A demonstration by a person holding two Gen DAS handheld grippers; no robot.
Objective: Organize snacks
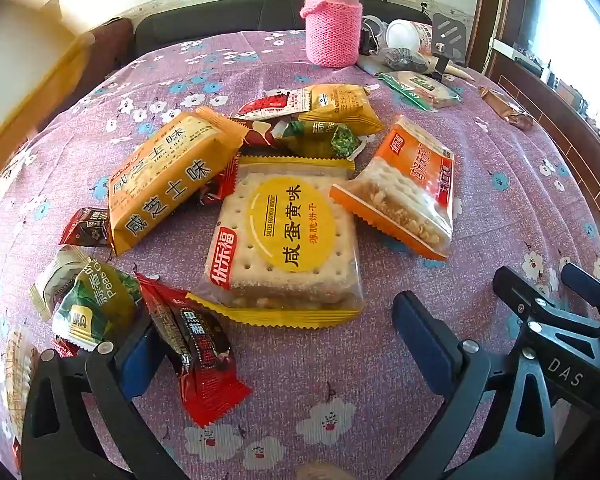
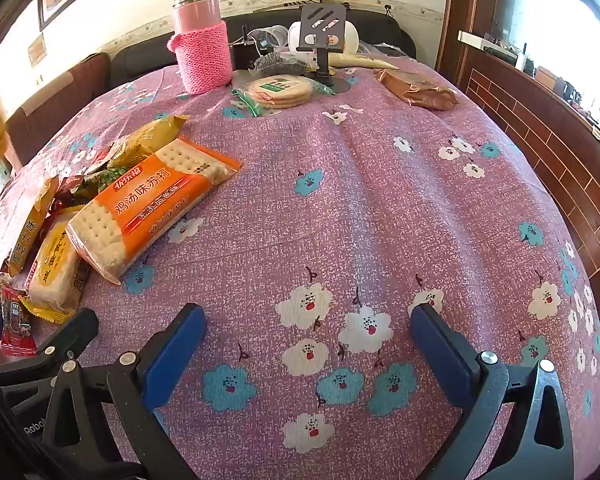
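The left gripper (image 1: 274, 336) is wide open, and a yellow cracker pack (image 1: 288, 240) lies just above its fingers, flat, in clear wrapping. The right gripper (image 2: 308, 340) is also wide open over bare tablecloth (image 2: 360, 200), with the snacks at the left of the frame.

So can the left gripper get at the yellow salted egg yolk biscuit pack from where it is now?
Probably yes. The left gripper is open, and the salted egg yolk biscuit pack lies flat just ahead between its fingers; only a red snack packet crowds the left finger.
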